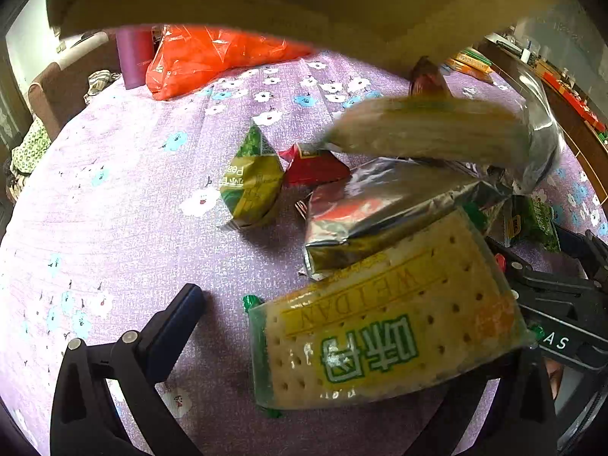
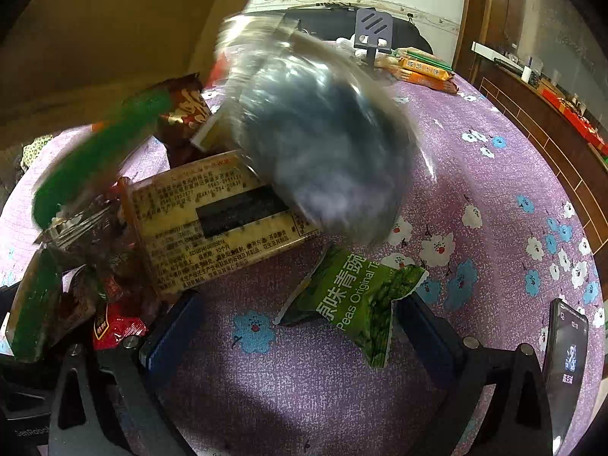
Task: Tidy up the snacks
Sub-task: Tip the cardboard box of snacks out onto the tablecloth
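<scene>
I am looking along the left gripper, spread wide, with the cracker pack lying between its fingers at 5 o'clock, not yet pinched. The right gripper is also gaping, the green peas packet sitting between its fingers at 6 o'clock. I am judging the crackers light, stiff and brittle inside slick film, so I would be pinching a sealed end, not squeezing the flat face. The peas packet looks puffy and soft, so a crimped edge is the better hold. Just beyond the crackers a silver foil pack is leaning on the pile, with a green pyramid packet and a red packet at centre. A blurred pack is passing in the air at 1 o'clock, crowding my reach. Far off, an orange plastic bag is lying at 11 o'clock on the purple floral cloth. A phone is lying at 4 o'clock in the right view.
</scene>
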